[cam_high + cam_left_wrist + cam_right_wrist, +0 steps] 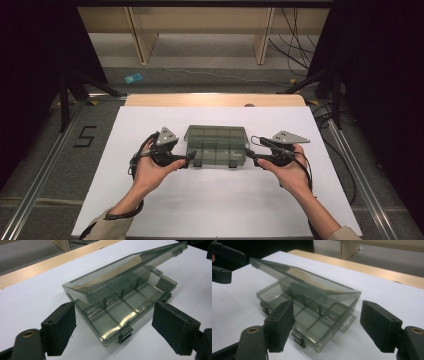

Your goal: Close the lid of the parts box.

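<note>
A smoky translucent compartment box [216, 145] lies in the middle of the white table top [150, 210]. Its lid [120, 272] is lifted part way and slants over the divided base [117, 312]; two dark latches [125, 333] hang loose on the front edge. My left gripper [189, 159] is at the box's left end, jaws wide apart and touching nothing, with the box's corner beyond them [113, 315]. My right gripper [249, 155] is at the right end, also open, with the box's other corner past its pads [325, 312]. In the right gripper view the lid [312, 282] tilts up toward the left gripper [222, 262].
A wooden strip [215, 100] runs along the table's far edge. Beyond it are wooden shelf legs [142, 45], cables [295, 45] and a blue item [133, 78] on the floor. A "5" [85, 136] marks the floor at left. Dark stands flank both sides.
</note>
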A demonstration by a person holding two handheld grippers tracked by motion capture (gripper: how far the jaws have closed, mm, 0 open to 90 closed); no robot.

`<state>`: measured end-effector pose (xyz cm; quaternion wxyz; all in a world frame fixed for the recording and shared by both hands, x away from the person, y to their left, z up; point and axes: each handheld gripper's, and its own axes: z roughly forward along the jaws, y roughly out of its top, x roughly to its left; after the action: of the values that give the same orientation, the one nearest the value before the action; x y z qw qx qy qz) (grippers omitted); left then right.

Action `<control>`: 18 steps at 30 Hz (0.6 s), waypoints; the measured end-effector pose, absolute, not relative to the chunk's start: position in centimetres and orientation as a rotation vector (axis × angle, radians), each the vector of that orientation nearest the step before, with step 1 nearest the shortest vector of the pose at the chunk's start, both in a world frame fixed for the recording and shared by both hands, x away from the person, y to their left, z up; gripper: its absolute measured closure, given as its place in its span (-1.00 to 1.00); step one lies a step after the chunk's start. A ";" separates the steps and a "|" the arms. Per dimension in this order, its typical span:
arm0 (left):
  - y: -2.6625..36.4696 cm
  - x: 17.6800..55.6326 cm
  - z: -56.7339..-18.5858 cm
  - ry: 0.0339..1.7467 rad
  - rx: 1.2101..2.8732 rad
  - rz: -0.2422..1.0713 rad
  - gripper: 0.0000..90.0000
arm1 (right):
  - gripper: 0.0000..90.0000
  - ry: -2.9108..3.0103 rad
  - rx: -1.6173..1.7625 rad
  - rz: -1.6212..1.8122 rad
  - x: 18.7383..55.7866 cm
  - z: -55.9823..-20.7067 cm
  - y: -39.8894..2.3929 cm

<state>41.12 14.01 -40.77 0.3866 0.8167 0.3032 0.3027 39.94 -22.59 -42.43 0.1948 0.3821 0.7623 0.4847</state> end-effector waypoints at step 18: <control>13.8 42.4 -38.9 0.765 2.008 0.750 -0.25 | -0.14 2.111 1.073 1.397 40.9 -41.1 -21.4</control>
<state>42.38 13.79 -38.93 0.4195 0.8009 0.3050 0.2992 40.92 -21.36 -41.14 0.1949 0.3827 0.7531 0.4984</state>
